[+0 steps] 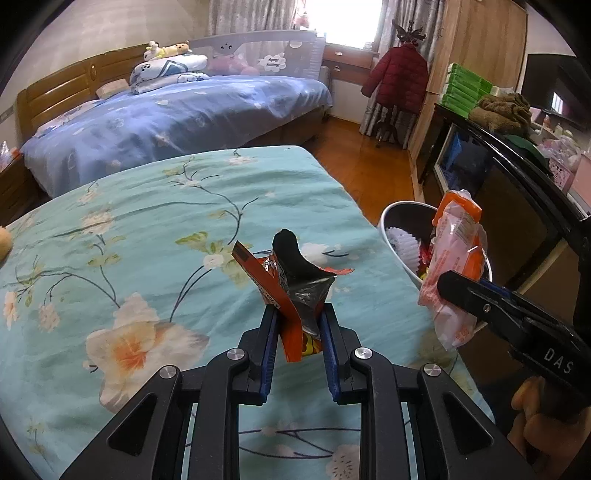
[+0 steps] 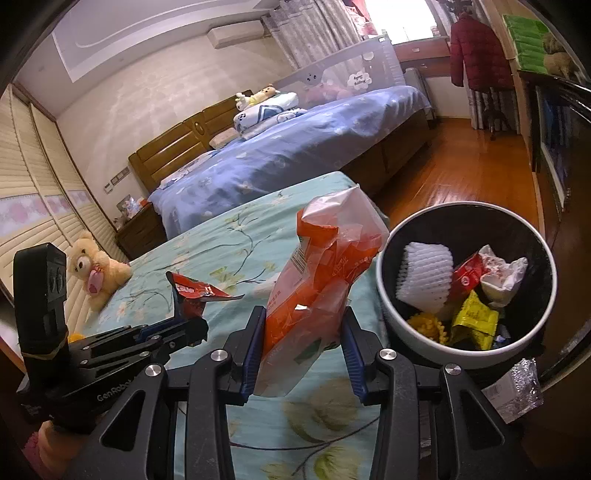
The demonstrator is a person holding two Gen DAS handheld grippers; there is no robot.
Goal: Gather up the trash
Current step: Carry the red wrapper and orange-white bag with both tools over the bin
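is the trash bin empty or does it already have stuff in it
Partly filled. The right wrist view shows the bin holding white foam netting, a yellow packet, a red wrapper and crumpled paper, with dark wall above.

**Bedroom with two beds and a bright window**

Teal floral bedspread (image 1: 177,236) up front, blue-quilted wooden bed (image 1: 177,118) behind. Glossy orange wood floor (image 2: 476,166), daylight through grey curtains (image 1: 255,14), dark red puffer jacket (image 1: 400,75) on a stand.
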